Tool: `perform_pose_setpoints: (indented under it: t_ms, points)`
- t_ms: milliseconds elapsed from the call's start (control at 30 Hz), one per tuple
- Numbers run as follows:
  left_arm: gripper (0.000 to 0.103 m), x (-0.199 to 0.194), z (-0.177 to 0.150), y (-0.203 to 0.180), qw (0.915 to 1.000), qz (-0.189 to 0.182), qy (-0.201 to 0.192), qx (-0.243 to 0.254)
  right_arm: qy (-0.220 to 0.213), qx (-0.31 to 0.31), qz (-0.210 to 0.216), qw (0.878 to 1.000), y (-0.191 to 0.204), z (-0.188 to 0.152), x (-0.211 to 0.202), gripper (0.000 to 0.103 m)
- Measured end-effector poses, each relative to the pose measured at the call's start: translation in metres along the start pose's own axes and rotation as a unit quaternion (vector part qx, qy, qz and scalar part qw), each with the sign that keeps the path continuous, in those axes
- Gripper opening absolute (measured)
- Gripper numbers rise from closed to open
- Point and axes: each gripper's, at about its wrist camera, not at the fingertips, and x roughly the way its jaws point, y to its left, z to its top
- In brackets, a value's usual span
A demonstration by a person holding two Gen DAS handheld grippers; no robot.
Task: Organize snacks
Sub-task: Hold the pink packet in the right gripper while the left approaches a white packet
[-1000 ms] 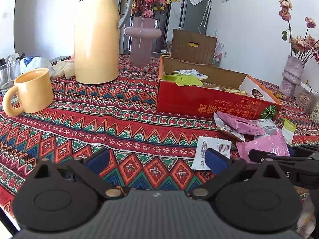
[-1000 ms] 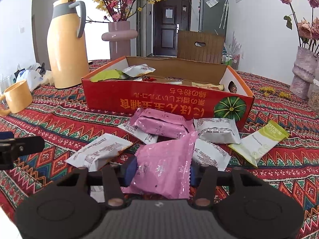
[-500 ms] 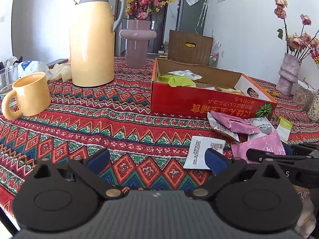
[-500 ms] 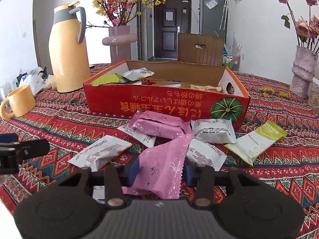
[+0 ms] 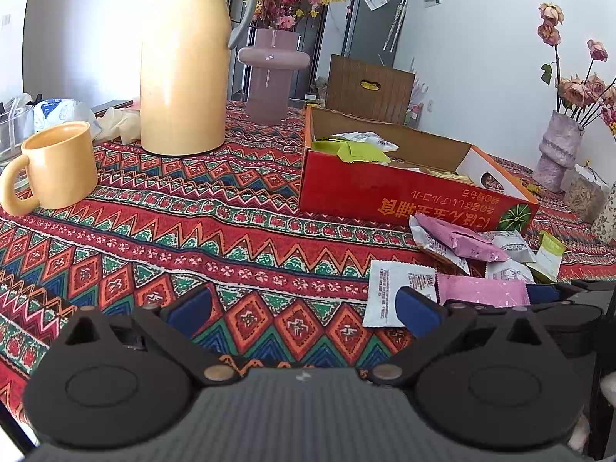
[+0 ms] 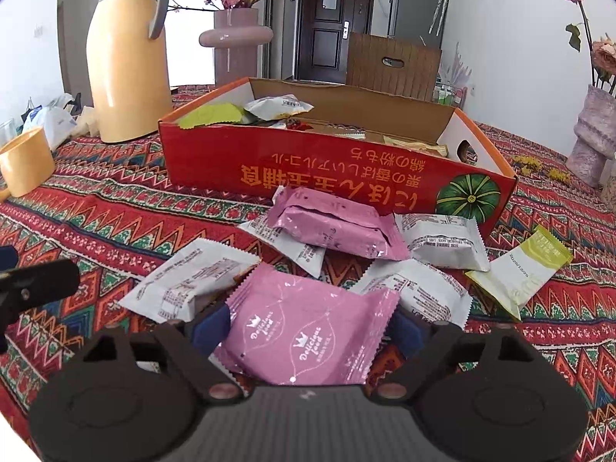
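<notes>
R gripper (image 6: 308,323), jaws clenched on a pink snack packet (image 6: 308,331), has lifted it off the pile toward the red carton (image 6: 308,169); drop-in looks next. L gripper (image 5: 304,308), jaws released, hovers over desk (image 5: 192,231).

box (image 6: 338,169) behind packets (image 6: 335,227) | jug (image 6: 127,61) left of box | mug (image 5: 57,165) left of jug | all on table (image 5: 215,231)

I'm seeing a tablecloth (image 5: 215,238) showing red, orange, green and navy zigzags and diamonds. The box (image 6: 308,169) is showing red with orange lettering and a green pumpkin. I'm looking at a pink packet (image 6: 308,331), white packets (image 6: 192,281), a lime one (image 6: 527,265), a yellow mug (image 5: 61,165) and a yellow, grey-topped thermos (image 5: 184,73).
</notes>
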Motion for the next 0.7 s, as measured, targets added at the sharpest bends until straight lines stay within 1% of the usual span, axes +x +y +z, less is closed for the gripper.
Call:
perform_pose_setpoints:
  t_ms: [167, 300, 467, 533, 600, 633, 700]
  points:
    - [0.103, 0.001, 0.0, 0.007, 1.0, -0.002, 0.0, -0.009, 0.012, 0.031, 0.011, 0.999, -0.006, 0.006, 0.0, 0.089]
    - [0.103, 0.004, -0.001, 0.011, 0.9999, -0.004, 0.003, -0.014, 0.018, 0.041, 0.015, 0.999, -0.003, 0.011, 0.004, 0.097]
    - [0.103, 0.003, 0.0, 0.016, 0.9998, -0.004, 0.003, -0.02, 0.042, 0.05, 0.023, 0.998, -0.002, 0.014, 0.016, 0.101]
    - [0.103, 0.004, 0.0, 0.017, 0.9998, -0.003, 0.003, -0.022, 0.048, 0.044, 0.021, 0.998, 0.0, 0.014, 0.02, 0.103]
    - [0.103, 0.005, 0.0, 0.019, 0.9997, -0.003, 0.005, -0.023, 0.053, 0.021, 0.011, 0.998, 0.007, 0.013, 0.023, 0.103]
    - [0.103, 0.006, -0.001, 0.019, 0.9997, -0.004, 0.006, -0.024, 0.047, 0.011, 0.008, 0.999, 0.01, 0.011, 0.022, 0.103]
    - [0.103, 0.006, -0.001, 0.02, 0.9996, -0.005, 0.008, -0.025, 0.045, 0.014, 0.011, 0.999, 0.01, 0.01, 0.022, 0.103]
